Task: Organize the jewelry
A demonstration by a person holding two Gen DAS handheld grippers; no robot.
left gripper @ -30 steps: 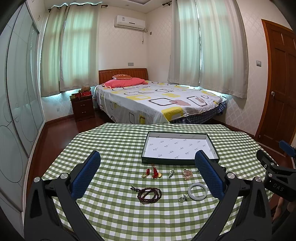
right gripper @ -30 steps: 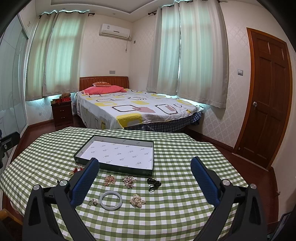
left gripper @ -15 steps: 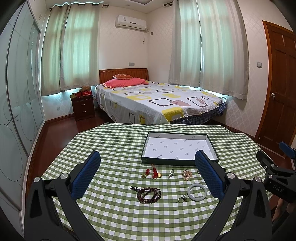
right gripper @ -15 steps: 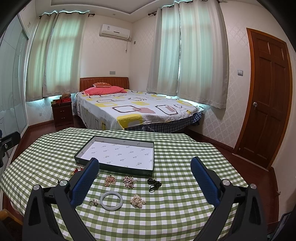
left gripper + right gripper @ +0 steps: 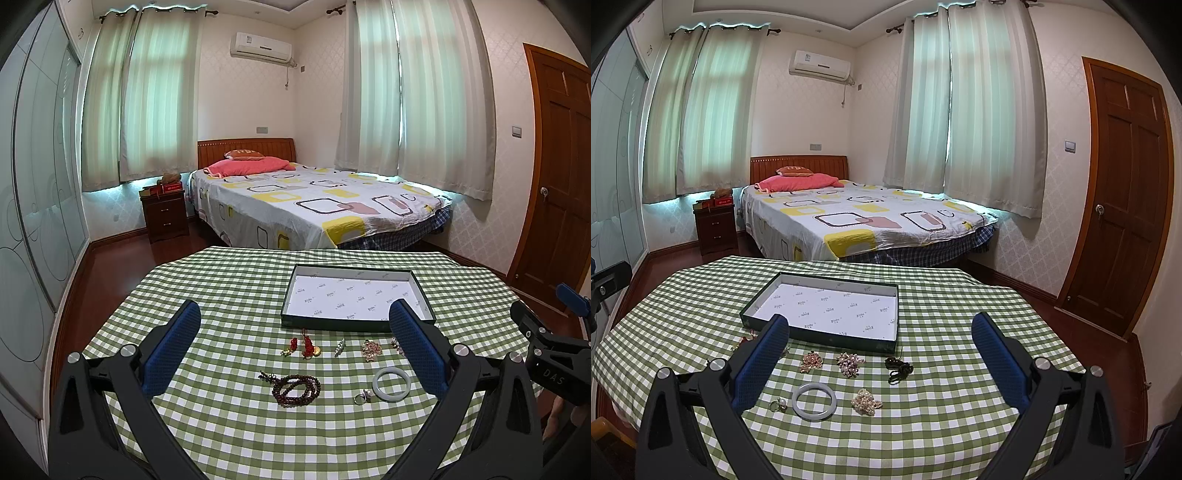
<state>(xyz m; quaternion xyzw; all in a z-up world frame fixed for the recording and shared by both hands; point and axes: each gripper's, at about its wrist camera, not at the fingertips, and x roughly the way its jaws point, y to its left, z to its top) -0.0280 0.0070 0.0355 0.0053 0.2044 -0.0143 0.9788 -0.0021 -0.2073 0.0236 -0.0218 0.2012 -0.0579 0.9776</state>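
1. The left gripper [image 5: 293, 345] is spread wide and holds nothing above the green checked tablecloth [image 5: 221, 295].
2. Between its blue pads lie a dark bead bracelet [image 5: 295, 385], a red tassel charm [image 5: 307, 345] and a pale jade bangle [image 5: 391, 383], all apart from the fingers.
3. The right gripper [image 5: 879, 360] is likewise wide and empty.
4. Ahead of it sit a pearl brooch [image 5: 866, 401], the bangle [image 5: 814, 401] and a small ring [image 5: 778, 404].
5. The empty shallow box [image 5: 827, 338] lies beyond the jewelry.
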